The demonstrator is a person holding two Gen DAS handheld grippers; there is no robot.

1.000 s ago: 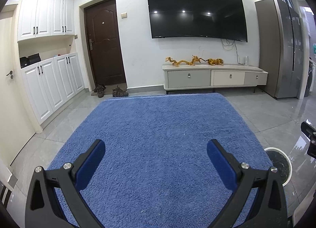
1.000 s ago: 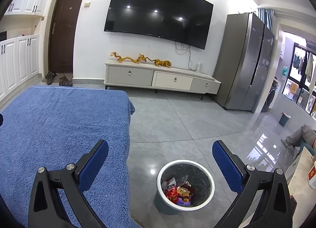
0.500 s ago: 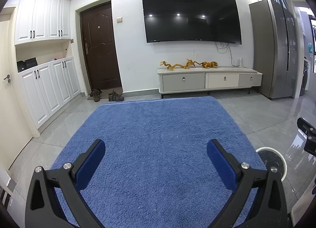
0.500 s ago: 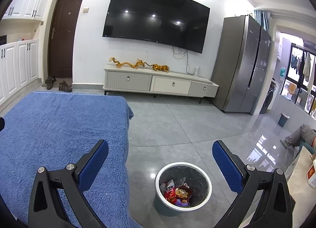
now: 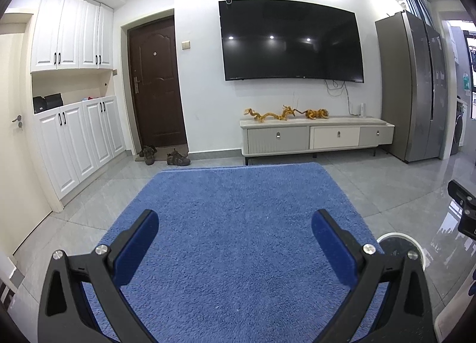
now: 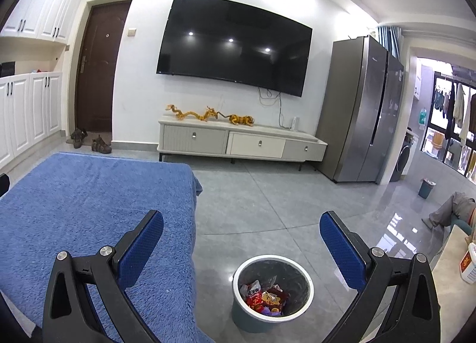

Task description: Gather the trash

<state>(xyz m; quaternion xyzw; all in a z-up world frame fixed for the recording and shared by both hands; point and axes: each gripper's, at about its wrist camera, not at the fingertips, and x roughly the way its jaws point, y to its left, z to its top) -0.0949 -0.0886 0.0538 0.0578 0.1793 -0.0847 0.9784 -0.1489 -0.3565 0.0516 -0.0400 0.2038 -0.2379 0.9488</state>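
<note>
A round grey waste bin [image 6: 300,276] with a white rim stands on the floor just right of a blue-cloth-covered surface [image 6: 89,212]. Red and orange snack wrappers [image 6: 264,300] lie inside it. My right gripper [image 6: 241,242] is open and empty, held above and behind the bin. My left gripper [image 5: 235,239] is open and empty above the blue cloth [image 5: 238,209]. The bin's rim [image 5: 400,237] shows at the left wrist view's lower right, partly hidden by my finger. No loose trash shows on the cloth.
A TV cabinet [image 6: 241,142] with gold dragon figures stands under a wall TV [image 6: 235,51]. A steel fridge [image 6: 363,111] is at right, white cupboards [image 5: 77,141] and a brown door [image 5: 156,87] at left. Shoes [image 5: 166,155] lie by the door. A second bin [image 6: 427,188] stands far right.
Both grippers have tilted upward, so the room has dropped lower in both views. Both stay open and empty. The bin and its contents have not moved.
</note>
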